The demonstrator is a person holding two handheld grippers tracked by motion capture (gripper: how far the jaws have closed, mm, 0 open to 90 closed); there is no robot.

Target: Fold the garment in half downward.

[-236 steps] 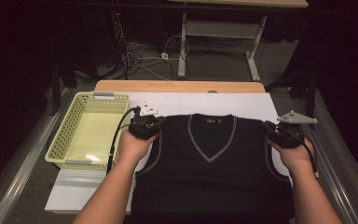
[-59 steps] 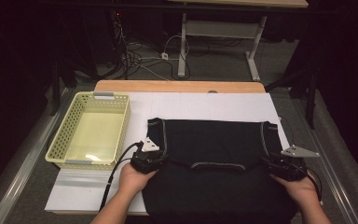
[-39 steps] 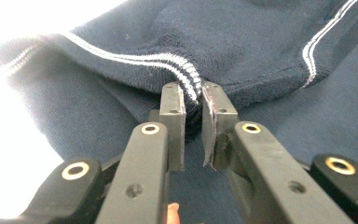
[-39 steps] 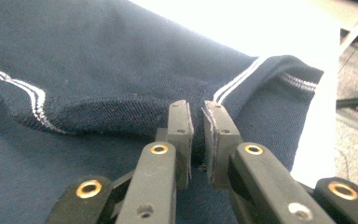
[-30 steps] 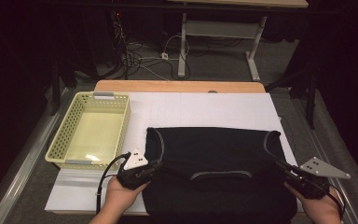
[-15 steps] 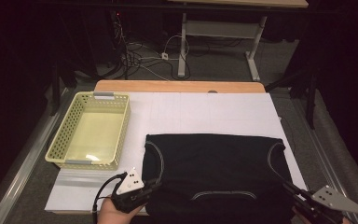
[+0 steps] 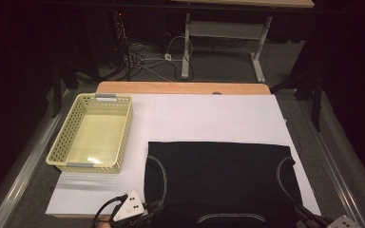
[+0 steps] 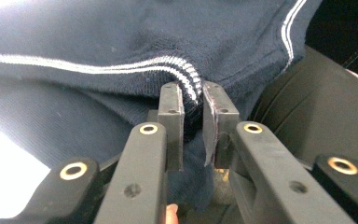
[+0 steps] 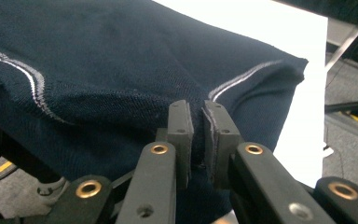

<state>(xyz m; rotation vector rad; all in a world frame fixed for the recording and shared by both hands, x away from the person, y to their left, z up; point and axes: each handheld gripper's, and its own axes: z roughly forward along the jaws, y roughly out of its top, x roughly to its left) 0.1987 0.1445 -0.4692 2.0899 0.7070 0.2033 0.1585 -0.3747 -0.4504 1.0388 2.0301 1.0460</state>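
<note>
Two grippers, left gripper (image 8: pixel 193 119) and right gripper (image 9: pixel 198 126), fingers clamping dark vest (image 7: pixel 218 175) hem between them

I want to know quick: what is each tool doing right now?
Left tool: closed, pinching the dark vest at its striped edge.
Right tool: closed, pinching the vest's cloth.
</note>
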